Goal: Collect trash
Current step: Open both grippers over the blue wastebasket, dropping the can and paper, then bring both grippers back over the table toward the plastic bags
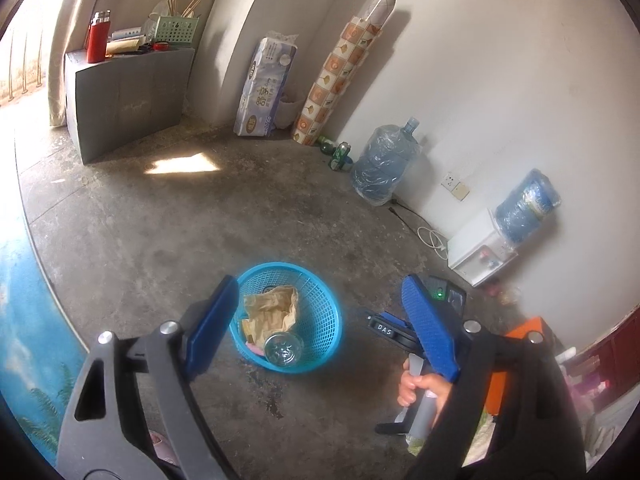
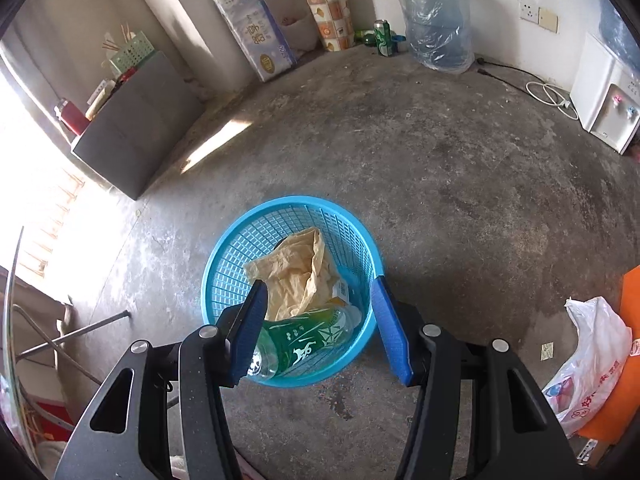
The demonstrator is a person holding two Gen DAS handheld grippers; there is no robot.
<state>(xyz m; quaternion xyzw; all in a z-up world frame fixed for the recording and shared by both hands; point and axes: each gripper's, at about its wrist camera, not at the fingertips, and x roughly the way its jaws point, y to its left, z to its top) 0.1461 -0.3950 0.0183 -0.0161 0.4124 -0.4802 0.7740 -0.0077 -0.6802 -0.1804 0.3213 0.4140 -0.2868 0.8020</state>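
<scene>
A round blue mesh basket (image 2: 224,256) stands on the concrete floor. Inside it lie crumpled brown paper (image 2: 296,276) and a clear bottle with a green label (image 2: 308,340), on its side. My right gripper (image 2: 319,284) hovers over the basket's near rim, open. Its left finger overlaps the bottle in the picture, while its right pad stands well apart from it. In the left wrist view, the basket (image 1: 332,304) sits just beyond my left gripper (image 1: 320,284), which is wide open with nothing between its fingers. A person's hand (image 1: 416,388) grasps the other gripper's handle at lower right.
Along the far wall stand a green can (image 2: 384,38), a large water jug (image 2: 436,20), a pack of toilet rolls (image 2: 256,28) and a white water dispenser (image 2: 604,96). A grey box (image 2: 136,128) sits at the left. A white plastic bag (image 2: 592,360) lies at right.
</scene>
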